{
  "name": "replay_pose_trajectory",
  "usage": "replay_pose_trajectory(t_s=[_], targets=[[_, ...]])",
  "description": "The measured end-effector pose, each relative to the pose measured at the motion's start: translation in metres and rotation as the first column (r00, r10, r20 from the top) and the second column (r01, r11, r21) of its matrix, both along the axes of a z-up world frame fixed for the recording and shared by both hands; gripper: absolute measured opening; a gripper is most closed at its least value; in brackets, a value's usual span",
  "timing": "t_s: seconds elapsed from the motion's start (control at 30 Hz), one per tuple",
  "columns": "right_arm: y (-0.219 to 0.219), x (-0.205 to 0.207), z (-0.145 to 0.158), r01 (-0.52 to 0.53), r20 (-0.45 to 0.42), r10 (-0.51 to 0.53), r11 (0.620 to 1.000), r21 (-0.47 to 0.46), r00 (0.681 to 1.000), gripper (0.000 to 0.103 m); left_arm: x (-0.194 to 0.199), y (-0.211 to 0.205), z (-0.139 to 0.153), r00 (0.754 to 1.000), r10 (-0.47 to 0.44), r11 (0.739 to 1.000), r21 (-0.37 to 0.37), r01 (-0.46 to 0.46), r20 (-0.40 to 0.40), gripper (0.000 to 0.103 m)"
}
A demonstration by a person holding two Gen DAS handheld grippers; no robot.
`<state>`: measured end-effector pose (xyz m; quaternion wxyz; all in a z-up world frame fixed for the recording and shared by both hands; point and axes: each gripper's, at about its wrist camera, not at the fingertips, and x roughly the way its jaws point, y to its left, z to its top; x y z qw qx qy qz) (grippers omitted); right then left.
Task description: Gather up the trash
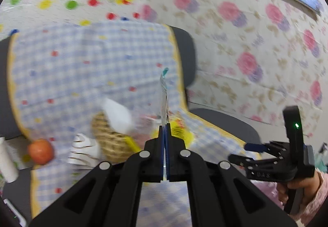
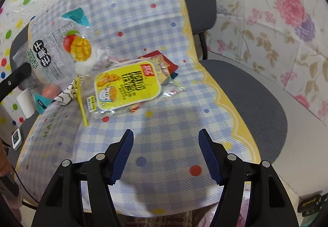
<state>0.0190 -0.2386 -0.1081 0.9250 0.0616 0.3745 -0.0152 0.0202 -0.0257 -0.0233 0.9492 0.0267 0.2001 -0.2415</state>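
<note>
- The left tongs [image 1: 165, 130] are pressed together on a clear dried-mango bag [image 2: 59, 50], holding it up off the checked cloth [image 2: 143, 28] that covers the chair [image 2: 256, 91].
- In the middle, a yellow snack wrapper [image 2: 127, 85] lies flat on the cloth over other wrappers; a wicker basket [image 1: 108, 138] stands near it.
- The right tongs [image 2: 166, 155] hang spread and empty above the cloth.

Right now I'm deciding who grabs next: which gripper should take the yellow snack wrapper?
Right. The right gripper stands open and empty, facing the yellow snack wrapper. The left gripper is shut on the clear mango wrapper.
</note>
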Motion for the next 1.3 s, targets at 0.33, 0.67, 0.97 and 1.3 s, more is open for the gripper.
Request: replay_pose_trajectory(t_s=[0.33,0.67,0.97,1.3], targets=[[0.088,0.041,0.003,-0.128,0.036,0.135,0.982,-0.140,0.990,0.075,0.017,0.067,-0.026,0.978,0.204,0.978,0.049,-0.202,-0.052,0.000],[0.158,0.088,-0.018,-0.115,0.029,0.131,0.941,-0.319,0.991,0.083,0.027,0.090,-0.044,0.972,0.217,0.976,0.011,-0.217,-0.090,0.000],[0.166,0.106,-0.030,-0.032,0.002,0.037,0.886,-0.463,0.999,0.047,0.035,0.097,-0.049,0.972,0.205,0.977,-0.031,-0.210,-0.115,0.000],[0.078,0.035,0.034,0.151,0.197,-0.078,0.909,-0.388,0.977,0.008,0.018,0.077,-0.036,0.986,0.148,0.988,-0.036,-0.151,-0.083,0.000]])
